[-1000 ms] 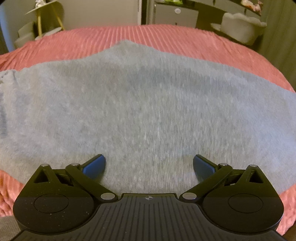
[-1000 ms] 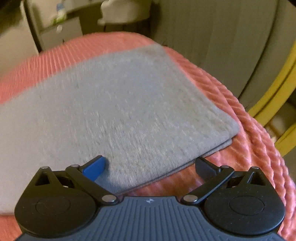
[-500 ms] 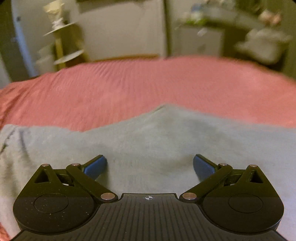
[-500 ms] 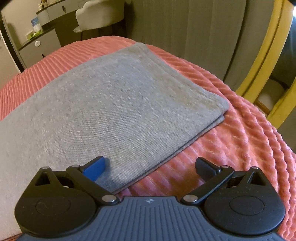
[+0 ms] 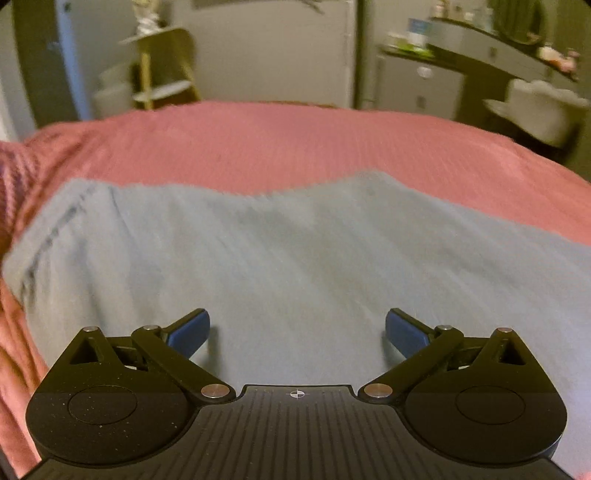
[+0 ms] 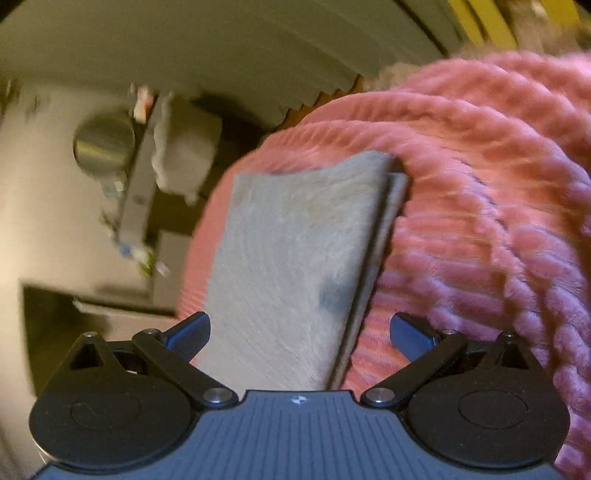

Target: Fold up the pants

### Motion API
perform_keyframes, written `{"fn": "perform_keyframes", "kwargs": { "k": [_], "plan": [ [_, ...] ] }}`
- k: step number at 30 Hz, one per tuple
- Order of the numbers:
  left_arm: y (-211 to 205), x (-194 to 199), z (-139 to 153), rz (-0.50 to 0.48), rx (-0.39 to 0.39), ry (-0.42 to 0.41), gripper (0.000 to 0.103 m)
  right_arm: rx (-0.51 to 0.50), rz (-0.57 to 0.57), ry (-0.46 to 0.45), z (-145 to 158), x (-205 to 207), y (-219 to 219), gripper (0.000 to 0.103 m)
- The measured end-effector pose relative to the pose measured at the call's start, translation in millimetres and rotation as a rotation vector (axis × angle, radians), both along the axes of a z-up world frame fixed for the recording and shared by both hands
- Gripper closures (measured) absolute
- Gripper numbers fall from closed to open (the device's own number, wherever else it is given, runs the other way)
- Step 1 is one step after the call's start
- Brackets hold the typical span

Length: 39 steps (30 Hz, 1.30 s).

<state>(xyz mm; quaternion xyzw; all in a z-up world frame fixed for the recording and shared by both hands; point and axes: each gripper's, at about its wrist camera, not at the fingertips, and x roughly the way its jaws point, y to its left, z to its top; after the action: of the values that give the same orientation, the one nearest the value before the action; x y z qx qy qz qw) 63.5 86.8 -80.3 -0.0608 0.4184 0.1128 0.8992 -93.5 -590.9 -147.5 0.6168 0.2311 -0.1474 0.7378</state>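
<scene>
Pants (image 5: 303,266), grey, soft and judged light and limp, are laid flat on the pink bed (image 5: 258,147), best gripped at the doubled edge (image 6: 373,258) framed by the right tool (image 6: 299,332), both tools (image 5: 297,328) being spread apart and empty.

Dim warm indoor light, motion blur throughout, fisheye-curved edges, dark corners

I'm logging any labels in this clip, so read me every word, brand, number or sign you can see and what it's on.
No readable text in either view.
Grey pants: no tag or print showing.
Items on the dresser: too blurred to read.
Left tongs and right tongs: only a small round crosshair mark on the body, no lettering.
</scene>
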Motion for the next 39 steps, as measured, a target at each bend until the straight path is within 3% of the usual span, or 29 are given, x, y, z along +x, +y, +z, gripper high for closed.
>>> {"fn": "perform_keyframes", "kwargs": {
  "k": [2,8,13,17,21,29,33,39],
  "plan": [
    [-8,-4,-4,-0.025,-0.034,0.011,0.000,0.042,-0.028,-0.045,-7,-4,-9,0.000],
    [-24,2,-20,-0.022,-0.030,0.097,0.000,0.094,-0.087,-0.120,-20,-4,-29,0.000],
    [-33,-6,-22,-0.009,-0.012,0.093,0.000,0.050,-0.083,-0.123,-22,2,-40,0.008],
    [-31,1,-25,-0.002,-0.014,0.095,0.000,0.039,-0.045,-0.143,-28,11,-48,0.024],
    [-31,5,-25,-0.001,-0.006,0.092,0.000,0.064,0.000,-0.146,-34,23,-53,0.057],
    [-31,5,-26,-0.003,0.006,0.094,0.000,0.107,-0.015,-0.141,-50,37,-53,0.080],
    [-32,4,-26,-0.003,0.009,0.094,0.000,0.079,-0.015,-0.193,-46,33,-46,0.090],
    [-31,5,-27,-0.004,0.009,0.095,0.000,0.061,-0.013,-0.104,-55,38,-46,0.094]
  ]
}}
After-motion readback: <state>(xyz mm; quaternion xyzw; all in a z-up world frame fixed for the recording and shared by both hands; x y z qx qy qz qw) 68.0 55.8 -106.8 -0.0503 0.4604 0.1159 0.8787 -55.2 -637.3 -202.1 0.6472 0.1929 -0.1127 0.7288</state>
